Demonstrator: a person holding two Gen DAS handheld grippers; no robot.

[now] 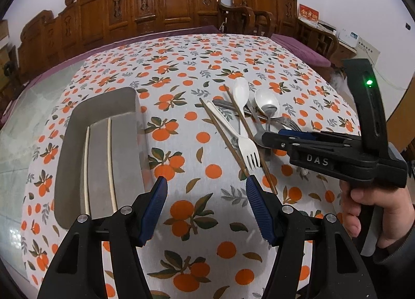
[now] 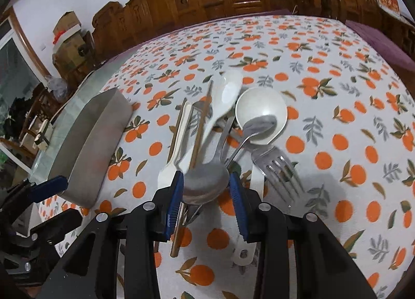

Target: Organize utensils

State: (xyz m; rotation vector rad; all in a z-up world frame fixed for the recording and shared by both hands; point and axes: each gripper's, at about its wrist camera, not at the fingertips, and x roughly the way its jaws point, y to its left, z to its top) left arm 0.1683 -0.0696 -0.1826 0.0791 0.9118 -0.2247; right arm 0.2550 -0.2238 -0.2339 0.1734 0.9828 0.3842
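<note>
Barely started: tray [image 1: 77, 128] holds two white chopsticks [image 1: 110, 159]; my right gripper [image 2: 206, 182] brackets a metal spoon [image 2: 205, 182] in the pile, grip unclear; left gripper [image 1: 205, 187] open, empty.

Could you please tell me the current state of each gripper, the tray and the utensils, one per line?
Left gripper: open, empty, above the tablecloth.
Right gripper: jaws either side of the metal spoon's bowl; contact unclear.
Tray: holds two pale chopsticks, lying flat.
Brown chopsticks: on the pile, outside the tray.
White fork: flat on the cloth.
Metal fork: flat, beside the white ladle.
</note>
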